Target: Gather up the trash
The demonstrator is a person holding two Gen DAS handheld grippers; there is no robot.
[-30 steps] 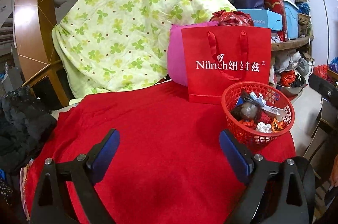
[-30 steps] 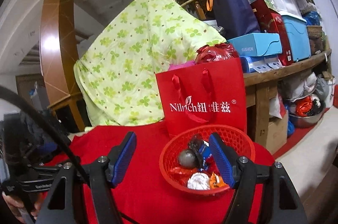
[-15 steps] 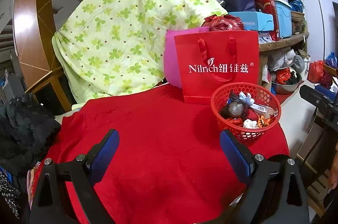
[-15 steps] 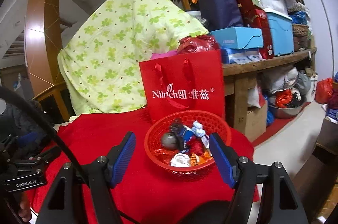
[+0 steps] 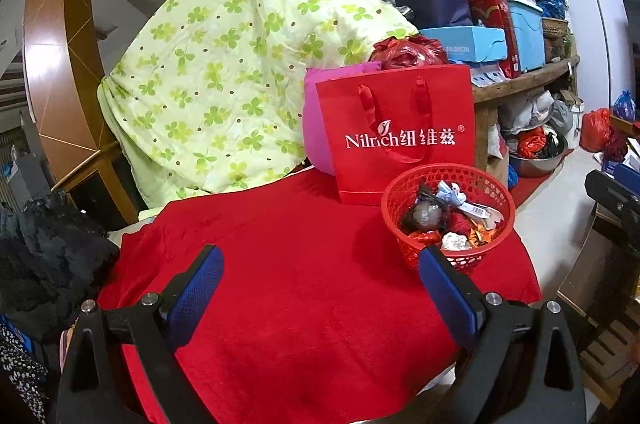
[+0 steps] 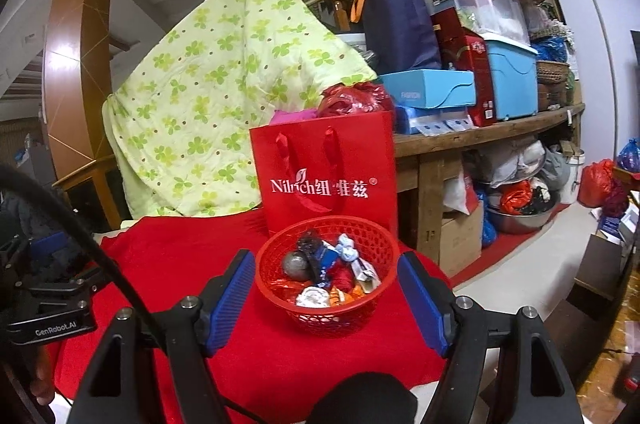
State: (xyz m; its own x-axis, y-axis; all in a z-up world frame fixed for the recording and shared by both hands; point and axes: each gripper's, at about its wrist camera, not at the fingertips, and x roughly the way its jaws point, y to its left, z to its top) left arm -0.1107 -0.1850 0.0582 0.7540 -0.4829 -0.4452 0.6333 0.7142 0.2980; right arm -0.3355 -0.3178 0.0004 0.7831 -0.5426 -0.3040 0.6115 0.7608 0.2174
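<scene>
Both views have drawn back from the red basket (image 6: 327, 288) of trash, which sits on the red-covered desk (image 5: 304, 296) before a red bag (image 6: 326, 179). Each hand-held gripper, left (image 5: 320, 286) and right (image 6: 326, 300), gapes empty.

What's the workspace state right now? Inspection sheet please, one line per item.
Surface: red cloth covers the table, bare apart from bag and basket.
Job's things: red mesh basket holds crumpled wrappers; no loose trash seen on the cloth.
Clutter: red gift bag upright behind the basket; green clover quilt draped behind.
Grippers: left hand-held gripper open, empty; right hand-held gripper open, empty, basket seen between its fingers.
Cables: black cable beside the right hand-held gripper.
Surroundings: wooden shelf stacked with boxes.
</scene>
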